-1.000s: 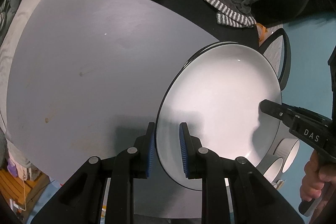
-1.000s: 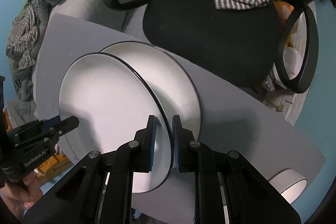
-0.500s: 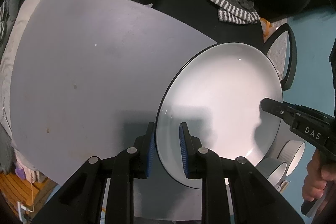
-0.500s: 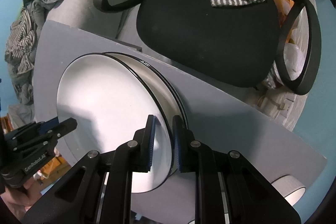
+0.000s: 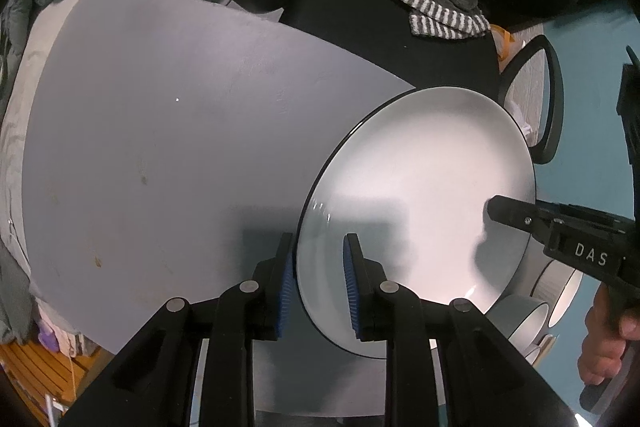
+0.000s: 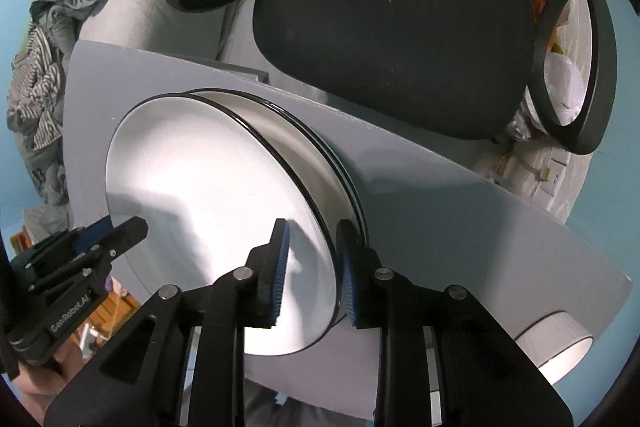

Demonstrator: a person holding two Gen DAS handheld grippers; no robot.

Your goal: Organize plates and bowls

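A white plate with a black rim (image 5: pixel 420 195) lies over a stack of like plates (image 6: pixel 292 135) on the grey table (image 5: pixel 160 147). My left gripper (image 5: pixel 319 283) straddles its near-left rim. Its pads are still against the rim while the jaws start opening. My right gripper (image 6: pixel 313 271) straddles the opposite rim of the top plate (image 6: pixel 208 187). Its jaws are opening, and a gap shows beside the rim. Each view shows the other gripper's finger at the plate's far edge: the right finger (image 5: pixel 516 215) and the left finger (image 6: pixel 128 231).
Two white bowls (image 5: pixel 524 311) stand at the table's near right corner, and one of them (image 6: pixel 560 343) shows in the right wrist view. A black office chair (image 6: pixel 392 47) with a striped cloth on it stands behind the table. Bedding lies to the left.
The held plate has sunk and slid over the lower plates, so it nearly covers them. The right gripper's jaws have widened off the rim. Both hands stayed about in place.
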